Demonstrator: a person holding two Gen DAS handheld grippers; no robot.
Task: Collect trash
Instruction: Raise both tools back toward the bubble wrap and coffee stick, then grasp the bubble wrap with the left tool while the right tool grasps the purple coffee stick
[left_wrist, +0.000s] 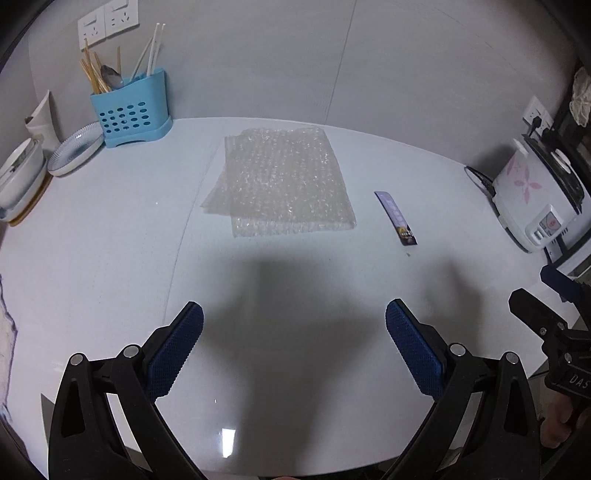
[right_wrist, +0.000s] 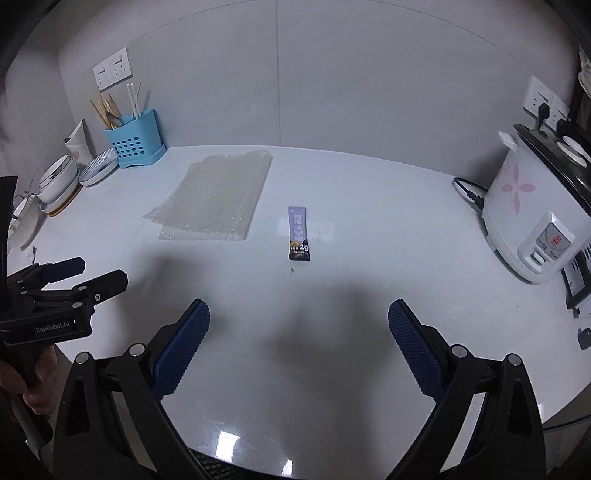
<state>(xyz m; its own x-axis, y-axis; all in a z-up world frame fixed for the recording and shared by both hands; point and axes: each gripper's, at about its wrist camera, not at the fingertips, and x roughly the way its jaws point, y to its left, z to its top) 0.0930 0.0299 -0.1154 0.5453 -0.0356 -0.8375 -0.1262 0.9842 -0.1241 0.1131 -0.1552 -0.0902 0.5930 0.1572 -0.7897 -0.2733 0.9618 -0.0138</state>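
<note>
Two empty tongs, left (left_wrist: 294, 325) and right (right_wrist: 299, 326), both released; one bubble wrap sheet (left_wrist: 284, 182), one sachet (right_wrist: 298, 233).

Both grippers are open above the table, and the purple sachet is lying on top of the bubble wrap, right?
Not quite. The purple sachet lies on the bare table, apart from the bubble wrap and to its right, as the right wrist view shows. The left gripper and right gripper are both open above the table.
</note>
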